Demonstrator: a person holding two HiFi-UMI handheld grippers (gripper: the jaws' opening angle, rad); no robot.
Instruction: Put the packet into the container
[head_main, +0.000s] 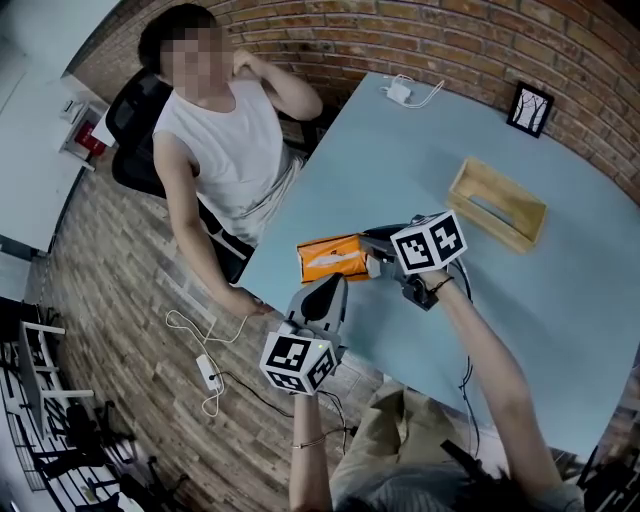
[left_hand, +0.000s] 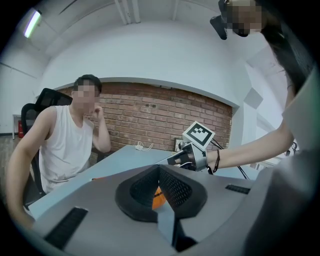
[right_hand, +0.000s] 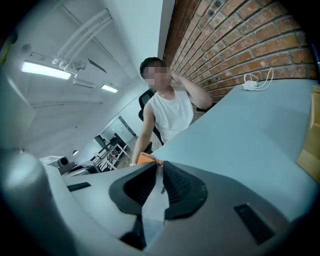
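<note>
A: Head view, biggest first: the table fills the frame from twelve round to five o'clock, a seated person is at its ten o'clock edge, and the container stands open-topped at two o'clock from centre. Where's the packet?

B: The packet is at dead centre, near the table's seven o'clock edge and well apart from the container. The right gripper has it by the three o'clock end

A: Properly gripped?

B: The right gripper view says yes: the jaws stand at a narrow slit, with the packet's thin edge pinched in it and orange showing at the tips. Whether it is clear of the table I can't tell

A: And the left gripper?

B: It is at the packet's six o'clock edge. Its own view shows the tips meeting. A sliver of orange shows in the slit behind them, but that looks like the packet lying beyond, not a hold

A: So the step in hand is the pick-up, with the carry not yet begun

B: That's my reading too. Next comes a lift, then a swing toward two o'clock until the packet is over the opening. Held by one end it will likely droop, so its long side wants lining up with the container's before the jaws part
</note>
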